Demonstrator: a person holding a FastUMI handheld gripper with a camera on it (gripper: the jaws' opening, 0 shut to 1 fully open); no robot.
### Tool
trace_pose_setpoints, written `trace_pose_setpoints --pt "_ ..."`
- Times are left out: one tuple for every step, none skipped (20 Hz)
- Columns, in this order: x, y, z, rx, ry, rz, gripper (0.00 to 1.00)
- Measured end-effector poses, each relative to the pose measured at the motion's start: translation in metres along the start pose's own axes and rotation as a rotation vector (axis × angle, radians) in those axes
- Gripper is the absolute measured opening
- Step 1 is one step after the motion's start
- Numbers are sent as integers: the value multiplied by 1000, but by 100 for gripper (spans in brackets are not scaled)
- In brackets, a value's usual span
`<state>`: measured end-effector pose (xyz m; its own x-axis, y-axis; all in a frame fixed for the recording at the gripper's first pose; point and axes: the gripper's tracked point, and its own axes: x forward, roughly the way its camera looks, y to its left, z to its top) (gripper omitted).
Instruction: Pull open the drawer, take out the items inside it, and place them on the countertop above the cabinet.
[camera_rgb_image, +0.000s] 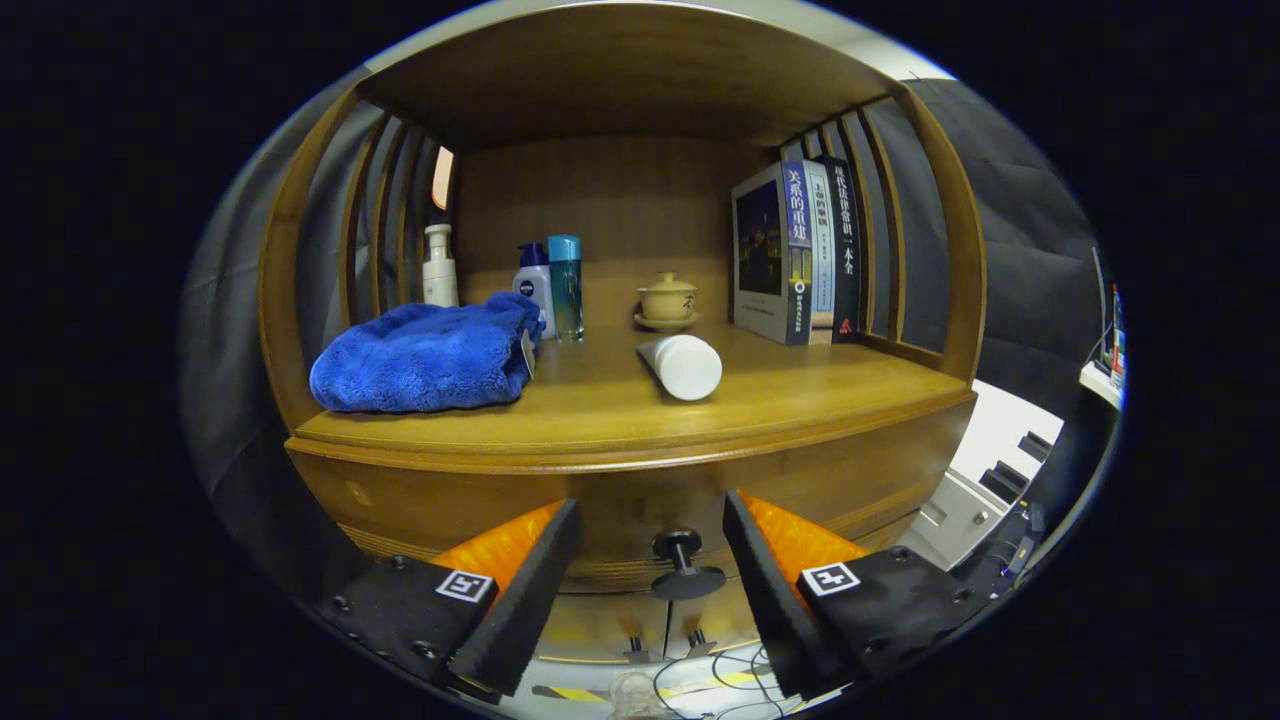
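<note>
The hand-held gripper (648, 590) stands wide, holding nothing, its fingers flanking the dark round knob (686, 566) of the wooden drawer (640, 500), which sits closed. On the wooden countertop (800, 395) lie a crumpled blue plush towel (425, 357) and a white cylindrical tube (683, 364). This arrangement fits either items already removed and the drawer reclosed, or contents unseen inside.
</note>
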<state>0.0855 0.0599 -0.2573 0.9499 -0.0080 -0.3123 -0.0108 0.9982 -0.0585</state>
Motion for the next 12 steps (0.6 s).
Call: trace_pose_setpoints --pt "-3 -3 3 -3 -2 -9 97" --pt "-6 -5 10 -12 -10 -15 97" --pt "-10 -5 18 -18 -22 -12 97" --pt "-15 -5 28 -20 -34 -7 97" --pt "-21 -6 38 -26 -43 -7 97" --pt "-29 -10 49 -28 -52 -9 97" --pt "-37 -14 61 -26 -62 -11 97" --pt "-44 -18 74 -19 -75 -12 97" --pt "-52 -22 87 -8 -87 -14 97" --pt "-61 -26 99 3 -98 -16 97" --pt "-70 -30 111 14 -111 -15 97" --pt "-78 -31 125 24 -125 -10 97"
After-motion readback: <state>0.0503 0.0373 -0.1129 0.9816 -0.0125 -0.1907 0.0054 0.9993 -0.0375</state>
